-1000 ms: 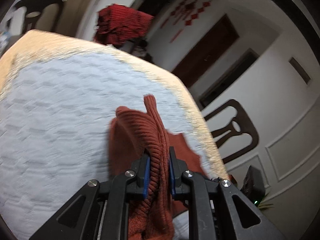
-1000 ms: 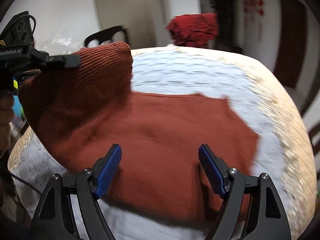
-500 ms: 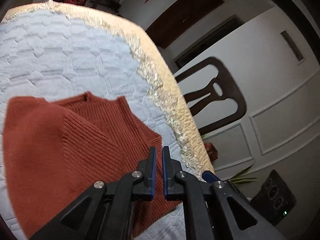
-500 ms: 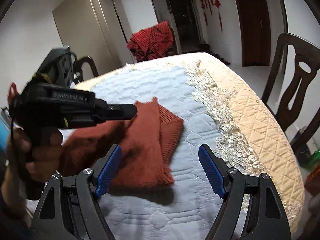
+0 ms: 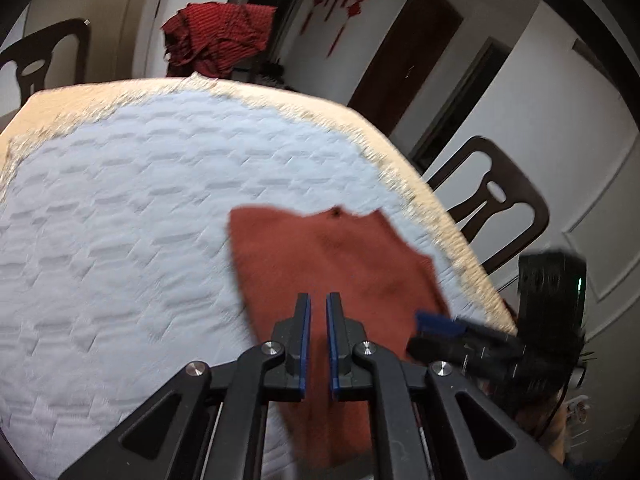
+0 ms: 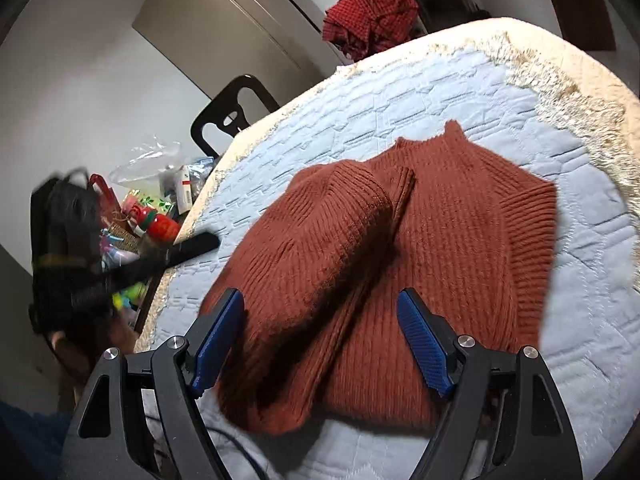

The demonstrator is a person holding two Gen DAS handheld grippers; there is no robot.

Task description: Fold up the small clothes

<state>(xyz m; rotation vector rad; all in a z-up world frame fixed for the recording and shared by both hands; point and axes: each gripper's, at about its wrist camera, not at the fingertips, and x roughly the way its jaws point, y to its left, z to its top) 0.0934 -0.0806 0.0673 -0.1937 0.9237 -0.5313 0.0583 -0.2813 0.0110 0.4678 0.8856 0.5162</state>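
Rust-red ribbed knit sweater (image 6: 404,264) lies on the bench (image 6: 460,92), which is covered by a pale blue quilted cloth with a cream lace border. From the right wrist view, the sweater sits directly ahead of and beneath the right gripper (image 6: 320,342), whose blue-padded jaws stand wide apart with nothing pressed between them; the knit shows through the gap below. One sleeve is folded across the body of the sweater, forming a thick ridge that runs diagonally away from the gripper's left finger. The collar points away from the gripper, toward the far lace edge.

Over on the other side, the left gripper (image 5: 317,344) has its blue pads drawn almost together, only a thin slit between them, and no fabric caught in it. It hovers above the near part of the rust-red sweater (image 5: 336,264), which spreads out just ahead and a little to its right. The picture is blurred, so the weave cannot be made out here. The right gripper (image 5: 444,326) shows to the right of the left one, its dark body at the bench's edge.

Beyond both grippers, at the far side of the bench, a dark red checked cloth (image 6: 372,12) is heaped. A dark wooden chair (image 5: 496,200) stands off to the right of the left gripper, beside the bench.
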